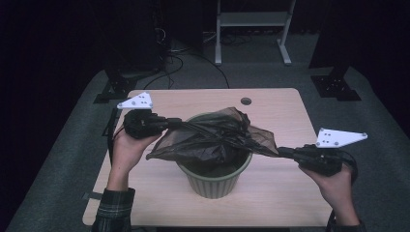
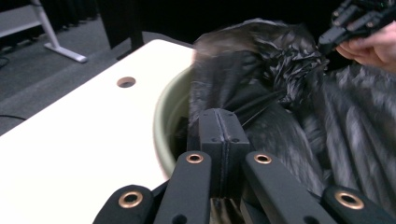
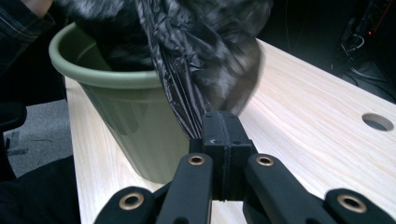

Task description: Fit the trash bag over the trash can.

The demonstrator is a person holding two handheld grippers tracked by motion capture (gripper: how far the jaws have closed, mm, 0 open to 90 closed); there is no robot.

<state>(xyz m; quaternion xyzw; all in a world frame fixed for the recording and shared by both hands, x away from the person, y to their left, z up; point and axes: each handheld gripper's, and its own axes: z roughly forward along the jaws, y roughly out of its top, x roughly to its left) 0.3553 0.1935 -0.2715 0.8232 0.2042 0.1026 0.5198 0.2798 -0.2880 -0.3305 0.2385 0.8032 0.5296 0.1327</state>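
Both hands reach in level from opposite sides of a green bin [image 1: 215, 181] near the table's [image 1: 285, 203] front edge. The left gripper [image 1: 180, 123] and right gripper [image 1: 280, 152] each pinch the black bag [image 1: 212, 140], stretched over the bin's mouth. Bare tabletop lies on either side.

Glossy plastic bag [image 1: 212, 140] – matt pot [image 1: 215, 181]

Dark lab: rig stands [image 1: 335, 82], cables [image 1: 167, 63], bare table [image 1: 270, 104].
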